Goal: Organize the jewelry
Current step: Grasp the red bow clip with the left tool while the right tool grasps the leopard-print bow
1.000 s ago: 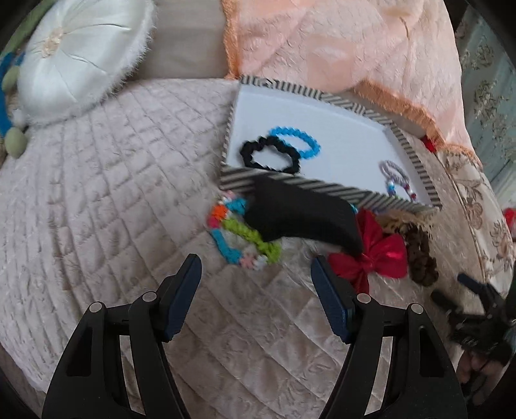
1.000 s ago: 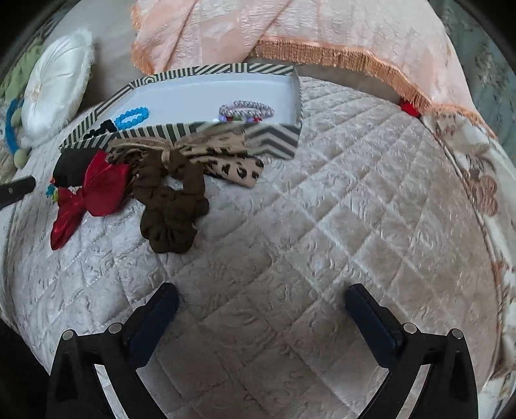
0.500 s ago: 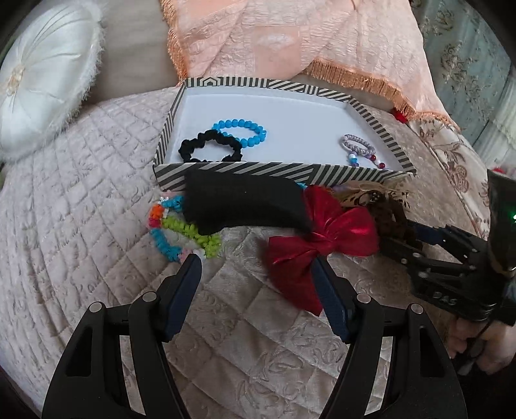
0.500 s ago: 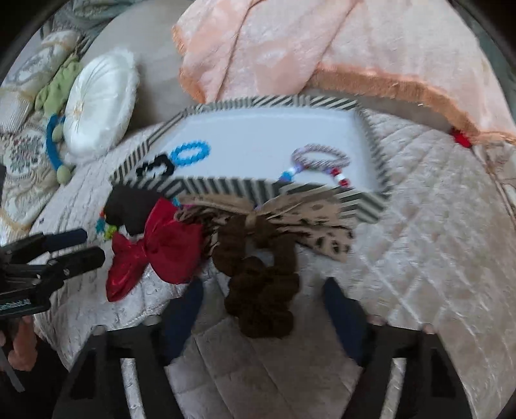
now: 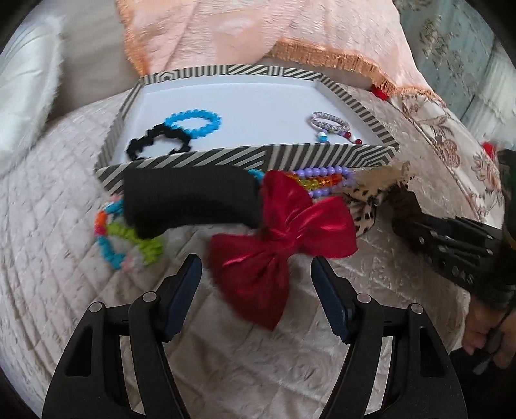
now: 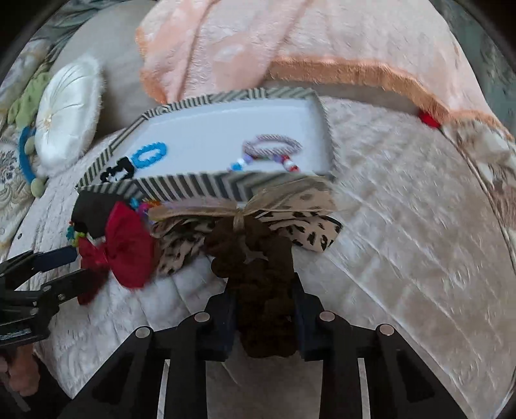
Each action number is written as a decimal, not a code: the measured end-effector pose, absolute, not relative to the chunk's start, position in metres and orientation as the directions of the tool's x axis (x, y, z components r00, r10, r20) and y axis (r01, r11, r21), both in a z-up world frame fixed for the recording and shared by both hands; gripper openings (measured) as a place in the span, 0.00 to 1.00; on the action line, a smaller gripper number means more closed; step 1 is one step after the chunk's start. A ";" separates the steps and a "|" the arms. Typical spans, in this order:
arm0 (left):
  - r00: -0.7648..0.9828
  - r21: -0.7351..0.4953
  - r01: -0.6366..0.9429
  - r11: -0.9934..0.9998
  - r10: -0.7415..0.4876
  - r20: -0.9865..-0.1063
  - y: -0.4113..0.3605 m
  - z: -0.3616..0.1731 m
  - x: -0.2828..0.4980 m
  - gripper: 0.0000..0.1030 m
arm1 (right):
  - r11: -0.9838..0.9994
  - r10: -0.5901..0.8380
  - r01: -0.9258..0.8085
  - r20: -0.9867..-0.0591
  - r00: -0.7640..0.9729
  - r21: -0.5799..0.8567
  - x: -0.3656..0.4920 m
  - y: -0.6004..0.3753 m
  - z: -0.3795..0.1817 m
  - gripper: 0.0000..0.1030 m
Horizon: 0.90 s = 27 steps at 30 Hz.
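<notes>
My left gripper stands open over the lower lobe of a red satin bow, its pads clear of the fabric. My right gripper is closing; its pads press on the brown scrunchie, which fills the gap between them. The scrunchie lies against a leopard-print bow. Behind sits a striped tray holding a blue bead bracelet, a black scrunchie and a lilac bracelet. In front of the tray lie a black band, a multicoloured bracelet and purple and rainbow beads.
Everything rests on a quilted beige bedspread. A peach blanket is bunched behind the tray, and a white round cushion lies at the far left. A person's hand shows at the right edge of the left wrist view.
My left gripper has shifted right, from the multicoloured bracelet to the red bow. My right gripper came up to the brown scrunchie and its jaws narrowed from wide apart onto it.
</notes>
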State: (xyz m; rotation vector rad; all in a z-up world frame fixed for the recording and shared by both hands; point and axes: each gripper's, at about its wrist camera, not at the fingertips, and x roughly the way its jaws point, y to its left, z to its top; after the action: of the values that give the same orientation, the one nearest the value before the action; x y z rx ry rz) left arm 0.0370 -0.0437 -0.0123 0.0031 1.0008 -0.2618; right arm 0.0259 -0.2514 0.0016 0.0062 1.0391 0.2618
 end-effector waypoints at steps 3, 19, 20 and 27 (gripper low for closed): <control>0.496 -0.102 0.219 0.970 -0.201 -0.845 -0.051 -0.021 0.045 0.69 | 0.964 0.217 -0.241 -0.851 0.477 0.111 0.020 -0.250 0.001 0.27; 0.518 -0.172 0.229 0.958 -0.270 -0.812 -0.041 -0.010 0.037 0.15 | 0.963 0.221 -0.243 -0.846 0.485 0.113 0.018 -0.251 0.001 0.28; 0.526 -0.176 0.236 0.956 -0.278 -0.804 -0.041 -0.006 0.035 0.15 | 0.963 0.228 -0.240 -0.844 0.485 0.122 0.018 -0.252 0.002 0.27; 0.611 -0.202 0.236 0.951 -0.307 -0.730 -0.029 0.031 0.018 0.15 | 0.948 0.289 -0.279 -0.789 0.542 0.156 0.005 -0.250 0.032 0.26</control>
State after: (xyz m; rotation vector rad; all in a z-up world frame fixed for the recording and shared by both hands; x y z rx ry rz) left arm 0.0184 -0.0293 0.0310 -0.0888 0.8589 -0.3134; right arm 0.0055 -0.2503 0.0325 0.0120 0.9387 0.3375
